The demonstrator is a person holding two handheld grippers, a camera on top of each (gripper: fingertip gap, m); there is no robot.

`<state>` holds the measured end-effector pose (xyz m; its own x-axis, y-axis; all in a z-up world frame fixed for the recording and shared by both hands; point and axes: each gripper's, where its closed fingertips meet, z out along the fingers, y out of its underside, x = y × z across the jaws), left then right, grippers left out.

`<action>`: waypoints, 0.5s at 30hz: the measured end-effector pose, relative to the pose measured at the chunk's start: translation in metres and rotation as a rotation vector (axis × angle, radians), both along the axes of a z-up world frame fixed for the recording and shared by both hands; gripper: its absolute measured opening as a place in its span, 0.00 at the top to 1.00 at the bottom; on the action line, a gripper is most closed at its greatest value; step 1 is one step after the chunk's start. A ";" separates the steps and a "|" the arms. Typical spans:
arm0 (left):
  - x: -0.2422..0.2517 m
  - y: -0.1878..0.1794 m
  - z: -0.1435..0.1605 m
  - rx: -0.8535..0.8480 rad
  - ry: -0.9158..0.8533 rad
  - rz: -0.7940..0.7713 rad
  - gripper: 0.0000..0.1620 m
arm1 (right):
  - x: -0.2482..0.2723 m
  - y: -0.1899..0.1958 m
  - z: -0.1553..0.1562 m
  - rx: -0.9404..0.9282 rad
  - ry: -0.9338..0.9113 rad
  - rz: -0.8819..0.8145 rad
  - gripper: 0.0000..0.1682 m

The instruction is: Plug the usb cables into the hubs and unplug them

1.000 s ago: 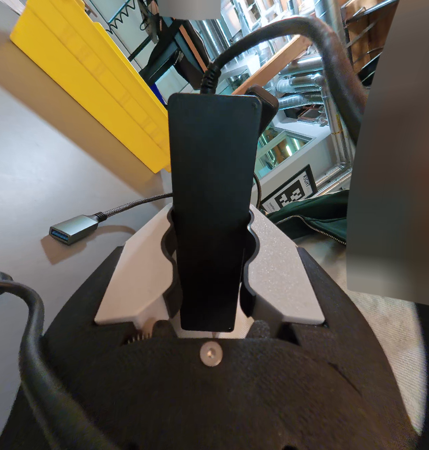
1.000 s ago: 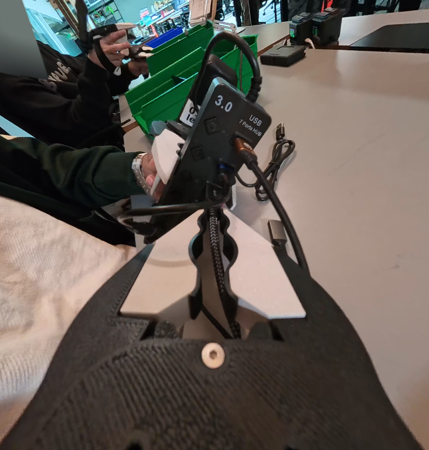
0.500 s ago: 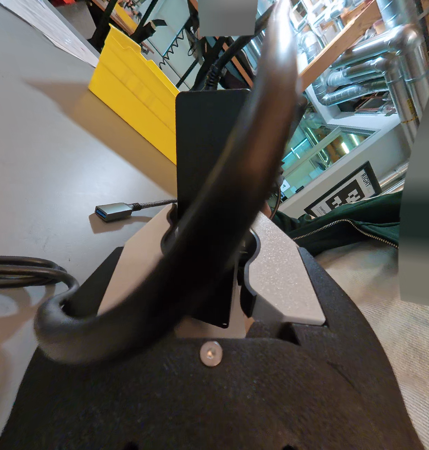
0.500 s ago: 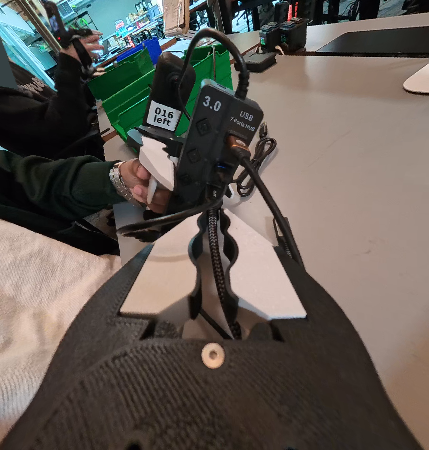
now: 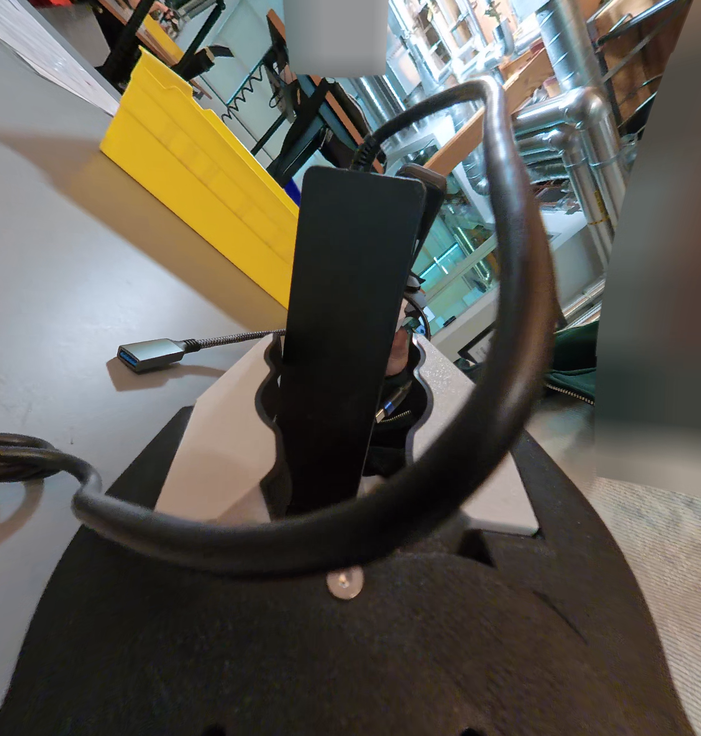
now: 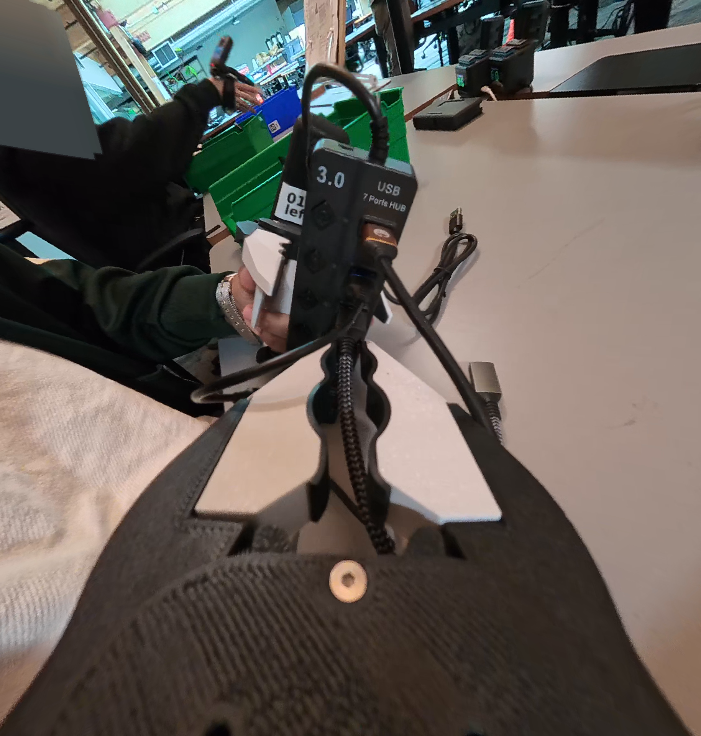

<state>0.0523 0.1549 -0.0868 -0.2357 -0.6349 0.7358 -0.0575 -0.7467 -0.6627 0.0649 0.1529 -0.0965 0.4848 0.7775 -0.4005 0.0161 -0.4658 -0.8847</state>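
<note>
Left tool (image 5: 340,430): closed on the lower body of the black hub (image 5: 348,318), which stands upright between its grey fingers (image 5: 221,438); the plain back faces this camera, so the ports turn toward the other tool.
Hub, right wrist view (image 6: 352,247): held above the table (image 6: 579,278), port face toward the right tool; judged a steadying grip for plug work.
Right tool (image 6: 350,402): narrowed on a braided cable (image 6: 352,458) just behind its plug, which meets a lower port; whether it is fully seated cannot be told.
Orange-collared plug (image 6: 378,239): sits in an upper port, its black lead (image 6: 428,330) dropping to the right.
Hub's own cable (image 5: 516,278): arcs from the hub's top, near the left camera.
Free braided socket end (image 5: 149,354): lies on the table, left of the hub.
Yellow bin (image 5: 197,175): far left.
Green bins (image 6: 261,167): far, behind the hub.
</note>
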 end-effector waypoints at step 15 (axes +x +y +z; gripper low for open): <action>0.001 0.005 0.001 0.077 0.004 0.066 0.67 | 0.007 0.003 0.023 0.004 0.211 -0.011 0.91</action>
